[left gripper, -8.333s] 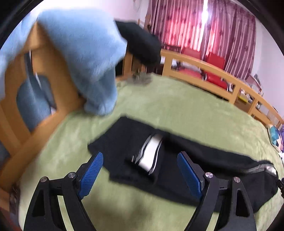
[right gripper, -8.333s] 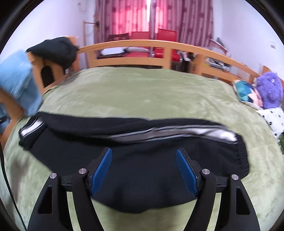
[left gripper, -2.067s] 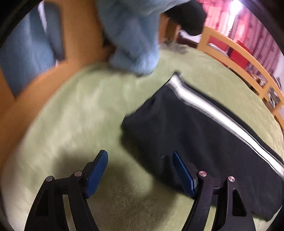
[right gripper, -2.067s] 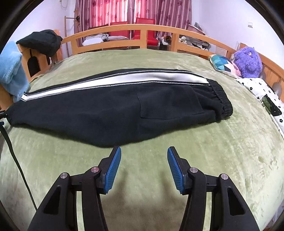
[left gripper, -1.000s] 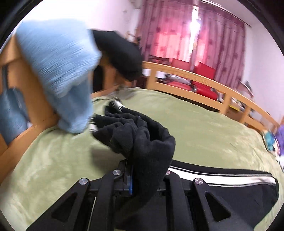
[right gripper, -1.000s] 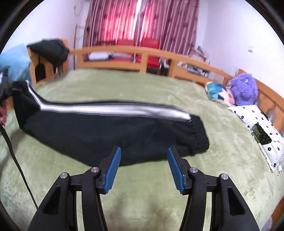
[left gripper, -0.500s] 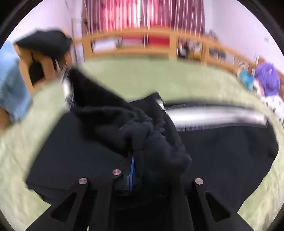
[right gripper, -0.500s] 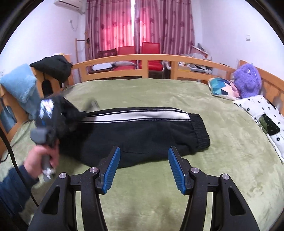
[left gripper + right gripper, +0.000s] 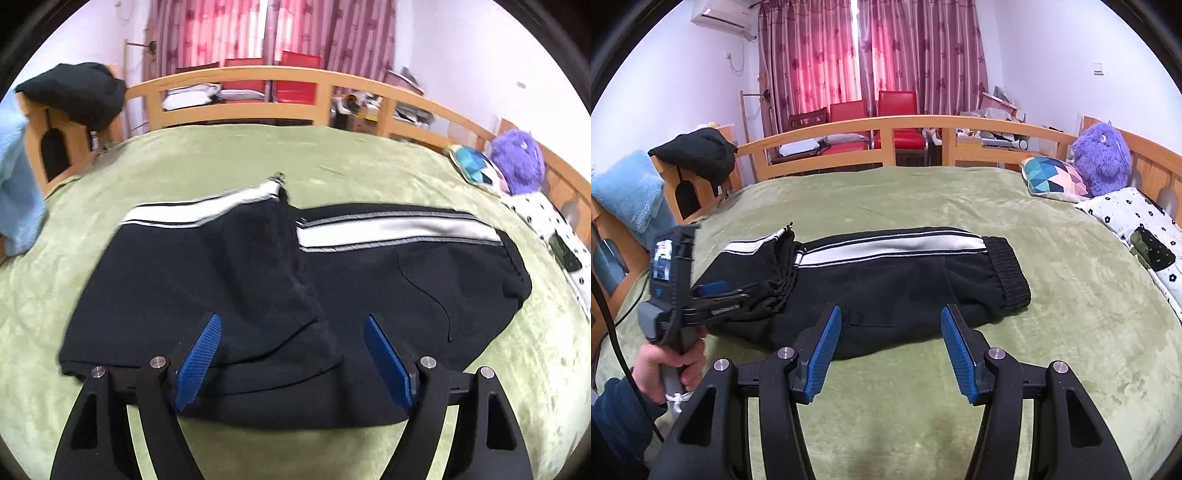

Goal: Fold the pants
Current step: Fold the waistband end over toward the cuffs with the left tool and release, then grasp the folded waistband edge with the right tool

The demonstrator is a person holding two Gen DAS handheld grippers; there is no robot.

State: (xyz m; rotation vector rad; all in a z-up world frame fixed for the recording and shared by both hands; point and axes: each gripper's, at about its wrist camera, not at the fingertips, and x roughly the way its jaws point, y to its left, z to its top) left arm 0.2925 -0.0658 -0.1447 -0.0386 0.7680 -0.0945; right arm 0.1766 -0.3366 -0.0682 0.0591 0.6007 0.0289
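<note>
A wide bed under a green plush blanket point(image 9: 923, 199) fills the room, ringed by a curved wooden rail point(image 9: 886, 127). Beyond its far edge stand red chairs point(image 9: 897, 107) before rose floral curtains point(image 9: 871, 51), daylight glowing through the gap. The walls are pale; an air conditioner point(image 9: 720, 14) hangs high on the left. At the right edge sit a purple plush toy point(image 9: 1102, 162) and a patterned pillow point(image 9: 1052, 179); at the left, a blue towel point(image 9: 628, 188) and a dark garment point(image 9: 698, 153) drape the frame.

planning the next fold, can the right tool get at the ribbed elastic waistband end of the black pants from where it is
Probably yes. The right tool hangs open just short of the black pants with the white side stripe, and only bare green blanket lies between it and the ribbed waistband.
</note>
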